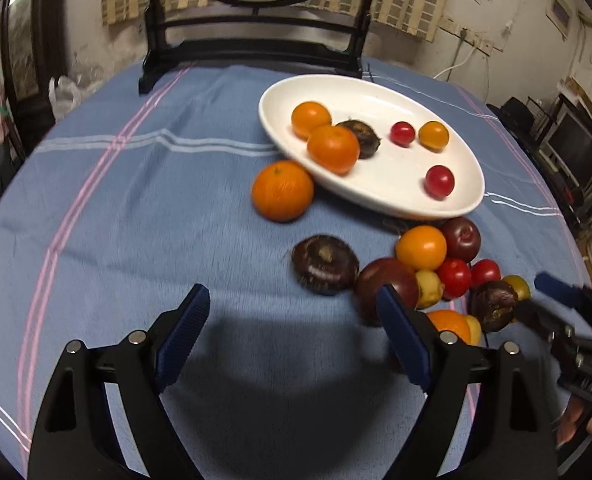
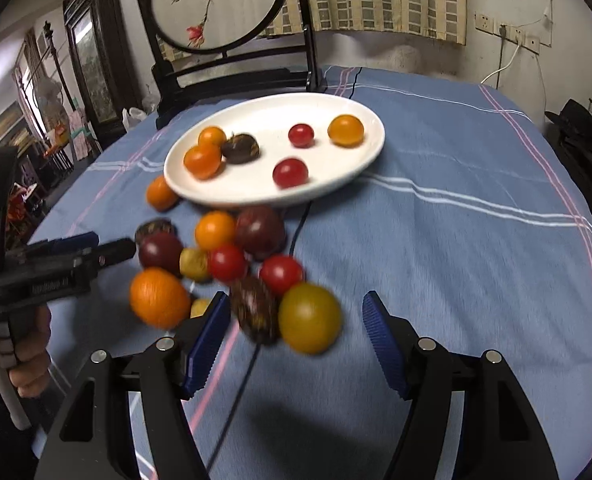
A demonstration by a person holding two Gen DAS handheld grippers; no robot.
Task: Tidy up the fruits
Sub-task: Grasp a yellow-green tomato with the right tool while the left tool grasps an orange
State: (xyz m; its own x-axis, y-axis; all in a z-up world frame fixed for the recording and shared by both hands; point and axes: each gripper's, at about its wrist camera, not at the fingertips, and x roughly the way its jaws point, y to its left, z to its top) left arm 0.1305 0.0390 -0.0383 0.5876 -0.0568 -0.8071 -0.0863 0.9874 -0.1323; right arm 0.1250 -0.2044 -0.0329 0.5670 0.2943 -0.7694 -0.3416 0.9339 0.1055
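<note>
Blue cloth (image 1: 136, 240) with pale and pink stripes covers the table, and the white oval plate (image 1: 448, 200) on it is my landmark. On the plate lie two oranges (image 1: 333, 149), touching each other, a dark chestnut-like piece (image 1: 366, 136) against them, two red cherry tomatoes (image 1: 439, 181) and a small orange-yellow tomato (image 1: 433, 135). Just off the plate's near-left rim, one orange (image 1: 282, 191) rests on the cloth, close against the rim. Nearer to me than the plate, a loose heap of fruit (image 2: 232, 256) sits bunched together: dark plums, red tomatoes, oranges, yellow pieces and brown chestnut-like ones, blurred in both views. A single dark brown piece (image 1: 323, 262) lies apart, between the heap and the lone orange. My left gripper (image 1: 292, 320) has its fingers spread wide over bare cloth with nothing between them, on the heap's left side. My right gripper (image 2: 296, 326) is also spread apart and grips nothing; a yellow-green tomato (image 2: 309, 318) and a brown piece (image 2: 255, 309) show just beyond its gap, at the heap's near edge.
</note>
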